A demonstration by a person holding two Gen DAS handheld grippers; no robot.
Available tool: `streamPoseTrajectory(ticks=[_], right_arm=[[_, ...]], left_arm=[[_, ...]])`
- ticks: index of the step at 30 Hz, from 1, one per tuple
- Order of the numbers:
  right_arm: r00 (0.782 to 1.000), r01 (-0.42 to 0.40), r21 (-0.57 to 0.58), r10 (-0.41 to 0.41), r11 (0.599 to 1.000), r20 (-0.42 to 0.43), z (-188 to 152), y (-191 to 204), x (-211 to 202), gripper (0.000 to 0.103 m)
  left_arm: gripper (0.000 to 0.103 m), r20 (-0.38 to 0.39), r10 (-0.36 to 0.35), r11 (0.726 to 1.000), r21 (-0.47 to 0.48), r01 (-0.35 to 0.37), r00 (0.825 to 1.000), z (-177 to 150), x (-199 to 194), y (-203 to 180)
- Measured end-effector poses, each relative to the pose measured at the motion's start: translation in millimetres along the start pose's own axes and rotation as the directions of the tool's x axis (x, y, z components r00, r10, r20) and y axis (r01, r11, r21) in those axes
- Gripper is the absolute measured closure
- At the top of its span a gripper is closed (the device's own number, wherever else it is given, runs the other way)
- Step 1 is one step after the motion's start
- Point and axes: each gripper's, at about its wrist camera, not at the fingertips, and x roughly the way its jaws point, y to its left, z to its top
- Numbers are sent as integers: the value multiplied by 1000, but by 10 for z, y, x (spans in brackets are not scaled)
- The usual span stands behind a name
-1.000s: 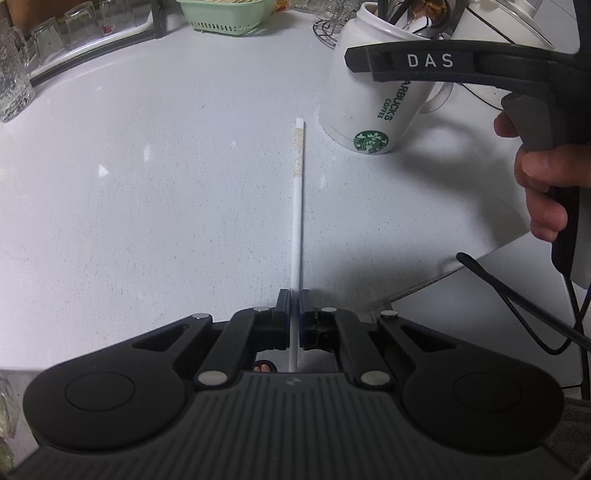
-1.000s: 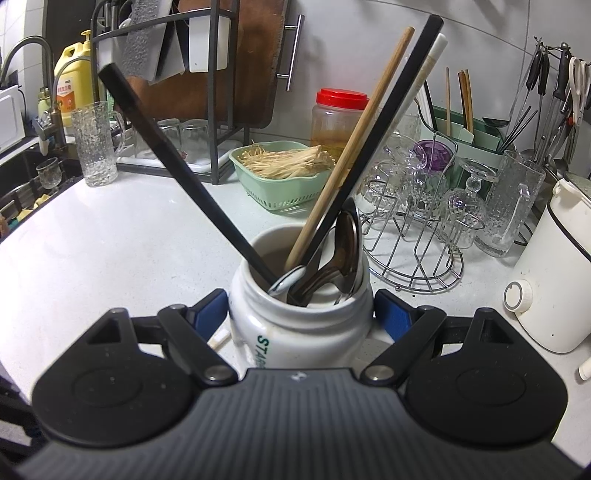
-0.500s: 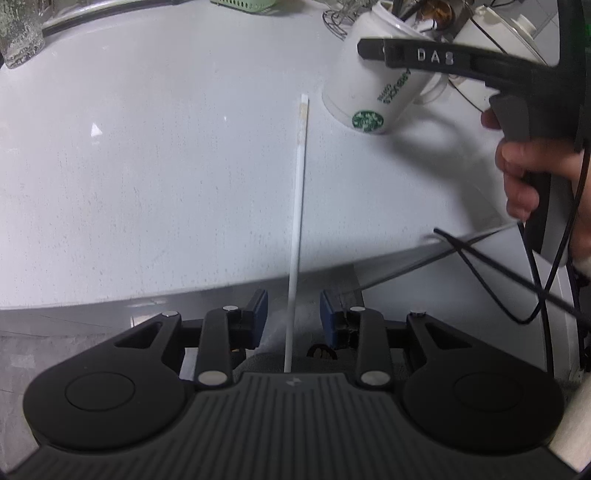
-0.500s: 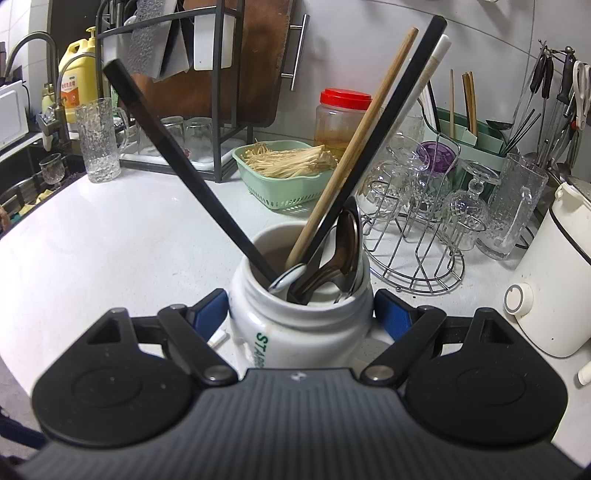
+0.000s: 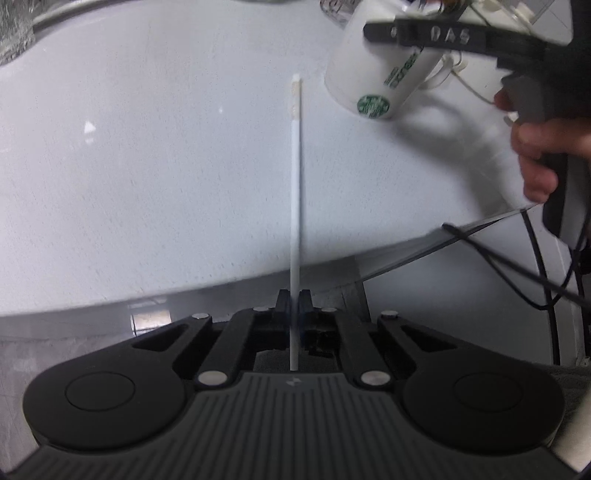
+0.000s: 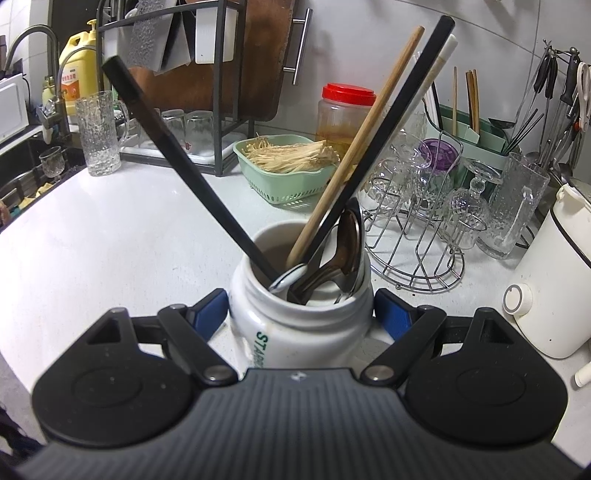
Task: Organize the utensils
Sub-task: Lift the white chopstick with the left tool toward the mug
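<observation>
Left wrist view: the left gripper (image 5: 294, 297) has its jaws pinched on a thin white chopstick (image 5: 295, 192); they have just been closing, with the chopstick between them. The chopstick runs straight out from the jaws across the white surface (image 5: 147, 166), its far tip near the base of a tilted white mug (image 5: 373, 85) with a green logo. The right gripper (image 5: 436, 35), held in a person's hand (image 5: 543, 158), clamps that mug.

Right wrist view: the right gripper (image 6: 299, 310) has its blue-padded jaws set against either side of the mug (image 6: 299, 321). Inside the mug stand two black chopsticks (image 6: 177, 158), a wooden one (image 6: 354, 147), a white one and metal spoons (image 6: 347, 247). Beyond it sit a green basket (image 6: 284, 184), a wire glass rack (image 6: 417, 258) and a red-lidded jar (image 6: 343, 114).
</observation>
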Motion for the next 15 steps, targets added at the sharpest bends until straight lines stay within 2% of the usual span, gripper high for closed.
streamPoseTrajectory(ticks=[3, 8, 15], right_arm=[[1000, 2, -8, -2, 1000, -13, 18, 10, 10, 15], [999, 14, -4, -15, 1000, -34, 49, 20, 28, 14], [998, 45, 25, -44, 999, -33, 24, 65, 10, 14]], left_arm=[[98, 28, -42, 999, -24, 42, 999, 145, -204, 88], [98, 104, -74, 997, -2, 74, 992, 487, -574, 228], [98, 185, -100, 993, 88, 85, 978, 1012, -976, 309]])
